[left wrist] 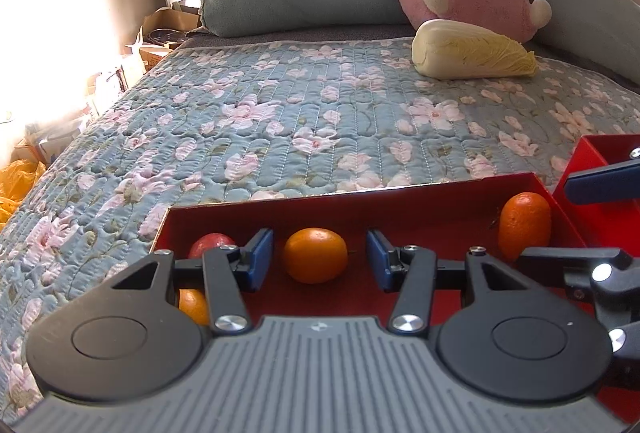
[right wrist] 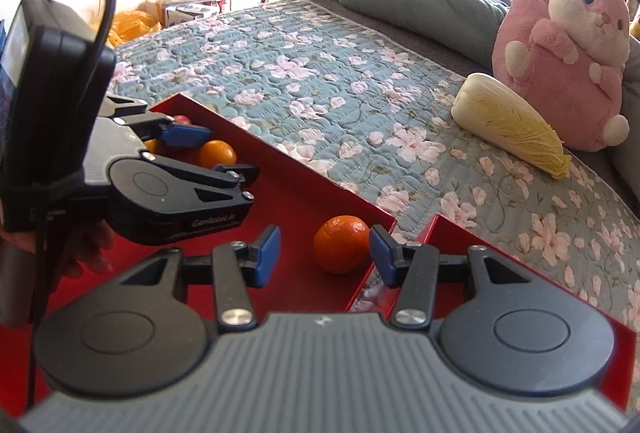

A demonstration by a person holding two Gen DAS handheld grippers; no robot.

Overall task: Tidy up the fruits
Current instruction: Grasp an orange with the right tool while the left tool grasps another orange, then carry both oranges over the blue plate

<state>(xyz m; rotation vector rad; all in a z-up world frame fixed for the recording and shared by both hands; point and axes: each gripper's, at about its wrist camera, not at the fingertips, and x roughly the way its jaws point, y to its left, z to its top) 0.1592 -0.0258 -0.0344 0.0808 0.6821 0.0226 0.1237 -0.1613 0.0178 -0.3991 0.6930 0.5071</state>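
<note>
A red tray point(left wrist: 360, 193) lies on the bed and holds several fruits. In the left wrist view my open left gripper point(left wrist: 320, 259) frames an orange point(left wrist: 315, 255) without touching it. A red apple point(left wrist: 210, 243) and another orange point(left wrist: 193, 305) lie at the tray's left, and one more orange point(left wrist: 524, 223) at its right corner. In the right wrist view my open right gripper point(right wrist: 325, 255) hovers around that corner orange point(right wrist: 341, 244), over the tray's right edge point(right wrist: 360, 293). The left gripper point(right wrist: 212, 153) shows there too, over an orange point(right wrist: 217, 153).
A second red tray point(left wrist: 588, 157) sits just right of the first; it also shows in the right wrist view point(right wrist: 480, 233). A napa cabbage point(right wrist: 512, 123), a pink plush toy point(right wrist: 568, 45) and a rolled grey blanket point(right wrist: 412, 1) lie farther back on the floral quilt point(left wrist: 280, 121).
</note>
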